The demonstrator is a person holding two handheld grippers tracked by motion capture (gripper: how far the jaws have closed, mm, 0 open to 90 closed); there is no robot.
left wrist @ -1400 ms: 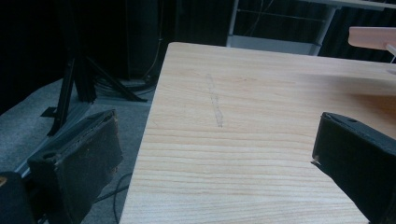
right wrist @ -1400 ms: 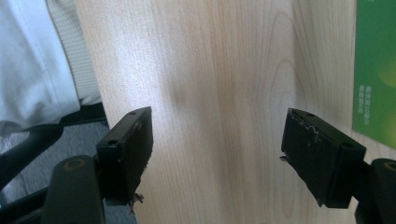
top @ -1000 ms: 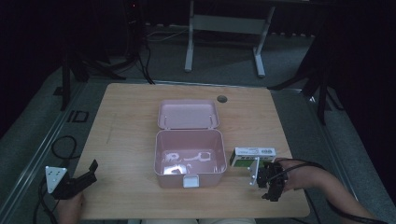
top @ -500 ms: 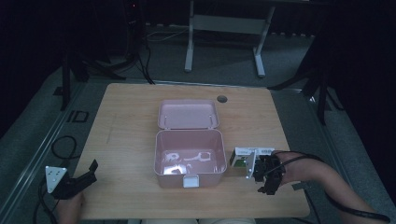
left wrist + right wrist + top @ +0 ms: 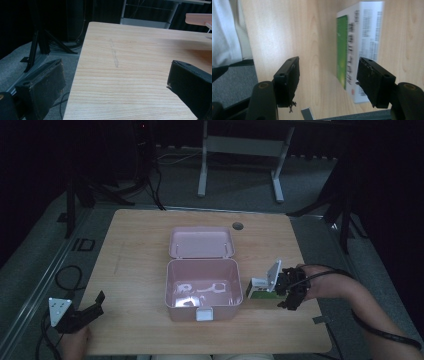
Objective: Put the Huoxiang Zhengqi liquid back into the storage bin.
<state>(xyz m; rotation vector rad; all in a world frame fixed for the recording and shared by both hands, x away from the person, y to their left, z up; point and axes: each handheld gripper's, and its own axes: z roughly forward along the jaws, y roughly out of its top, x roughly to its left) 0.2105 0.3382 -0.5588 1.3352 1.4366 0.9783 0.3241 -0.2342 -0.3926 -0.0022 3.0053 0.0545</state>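
Now closing in with the right gripper (image 5: 328, 80): jaws narrowing, still apart, clamping nothing. Just ahead, medicine carton (image 5: 362, 37), tipped up from flat, beside the open pink box (image 5: 202, 307). Looks set for boxing. Left gripper (image 5: 97, 302) idle, jaws wide.

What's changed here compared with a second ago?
The right gripper has moved up beside the white and green carton, and its jaws have just been closing, with nothing clamped between them. The carton now looks tipped up, white face raised. The left gripper and the open pink box stayed put.
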